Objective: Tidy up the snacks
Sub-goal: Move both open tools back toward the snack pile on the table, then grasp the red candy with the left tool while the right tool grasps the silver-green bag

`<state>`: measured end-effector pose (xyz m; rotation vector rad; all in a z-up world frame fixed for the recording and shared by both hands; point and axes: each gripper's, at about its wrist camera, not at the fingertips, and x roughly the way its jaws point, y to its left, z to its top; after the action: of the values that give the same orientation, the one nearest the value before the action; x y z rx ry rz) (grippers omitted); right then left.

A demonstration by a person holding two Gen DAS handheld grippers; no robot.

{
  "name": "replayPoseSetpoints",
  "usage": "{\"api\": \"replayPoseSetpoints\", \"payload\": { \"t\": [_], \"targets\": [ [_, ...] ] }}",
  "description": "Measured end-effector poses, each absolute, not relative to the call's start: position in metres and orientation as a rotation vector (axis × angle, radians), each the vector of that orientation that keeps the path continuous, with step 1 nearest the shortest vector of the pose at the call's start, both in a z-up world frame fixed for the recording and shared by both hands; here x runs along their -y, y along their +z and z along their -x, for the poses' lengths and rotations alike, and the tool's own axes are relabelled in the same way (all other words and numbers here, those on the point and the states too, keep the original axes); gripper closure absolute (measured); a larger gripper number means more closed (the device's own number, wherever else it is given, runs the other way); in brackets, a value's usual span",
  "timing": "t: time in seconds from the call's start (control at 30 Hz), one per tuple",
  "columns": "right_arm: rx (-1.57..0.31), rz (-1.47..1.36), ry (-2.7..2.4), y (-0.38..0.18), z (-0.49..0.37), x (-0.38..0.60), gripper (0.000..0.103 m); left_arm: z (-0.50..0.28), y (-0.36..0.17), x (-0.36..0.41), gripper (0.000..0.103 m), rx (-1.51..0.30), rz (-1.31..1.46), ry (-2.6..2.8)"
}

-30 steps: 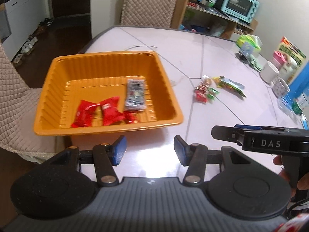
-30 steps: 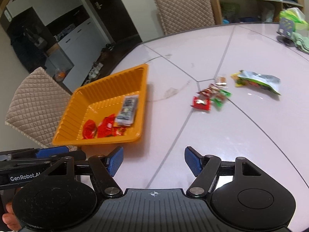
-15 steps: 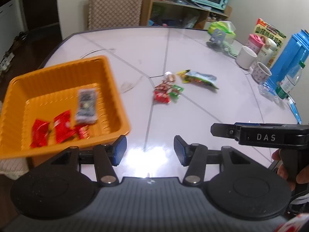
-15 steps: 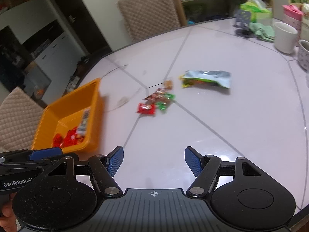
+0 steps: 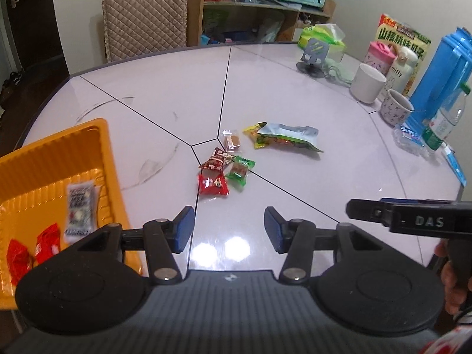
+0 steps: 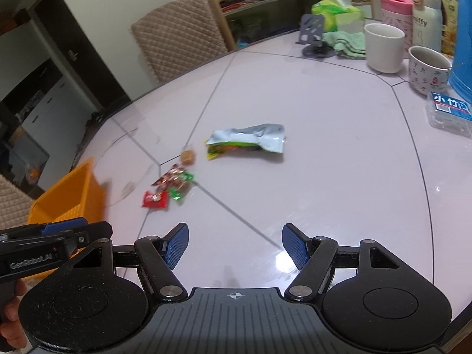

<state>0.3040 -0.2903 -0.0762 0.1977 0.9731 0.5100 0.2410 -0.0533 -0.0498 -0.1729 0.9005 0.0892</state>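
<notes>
Left gripper: jaws closing, nothing between the blue pads, hanging above bare tabletop near the table's front side.
Right gripper: jaws apart and empty, over bare tabletop; its black body also shows at the right edge of the left wrist view.
Orange tray: at the table's left side, just beside the left gripper; a white packet and two red packets lie inside on its ribbed floor.
Loose snacks: a red packet, a green packet, a red-and-white packet and a small clear-wrapped brown sweet cluster at mid-table where the dark seams meet.
Silver bag: just beyond the cluster, lying flat.
Open room: bare table between both grippers and the cluster, and between cluster and tray.
Right edge: white mug, patterned mug, blue jug and a water bottle crowd it.
Far edge: quilted chair behind it.
</notes>
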Motion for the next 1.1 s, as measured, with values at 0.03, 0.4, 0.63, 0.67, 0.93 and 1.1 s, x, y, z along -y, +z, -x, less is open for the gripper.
{"api": "replayPoseSetpoints", "payload": {
  "t": [0.03,0.4,0.63,0.67,0.93,1.1],
  "targets": [
    [-0.973,-0.202,0.505,-0.078,-0.307,0.292,0.033,-0.247,-0.053,0.054,0.057,-0.907,0.173,0.090],
    [-0.993,-0.223,0.467,-0.094,-0.336,0.297,0.033,-0.298,-0.086,0.046,0.062,-0.975,0.184,0.132],
    [-1.001,-0.227,0.460,-0.100,-0.348,0.296,0.033,-0.321,-0.108,0.039,0.070,-1.024,0.188,0.170],
    [-1.004,-0.229,0.459,-0.101,-0.350,0.296,0.033,-0.324,-0.110,0.038,0.070,-1.028,0.186,0.172],
    [-1.016,-0.235,0.444,-0.108,-0.363,0.297,0.033,-0.336,-0.121,0.033,0.070,-1.051,0.186,0.188],
    [-1.019,-0.229,0.442,-0.111,-0.368,0.296,0.033,-0.335,-0.124,0.032,0.078,-1.048,0.166,0.200]
  ]
}}
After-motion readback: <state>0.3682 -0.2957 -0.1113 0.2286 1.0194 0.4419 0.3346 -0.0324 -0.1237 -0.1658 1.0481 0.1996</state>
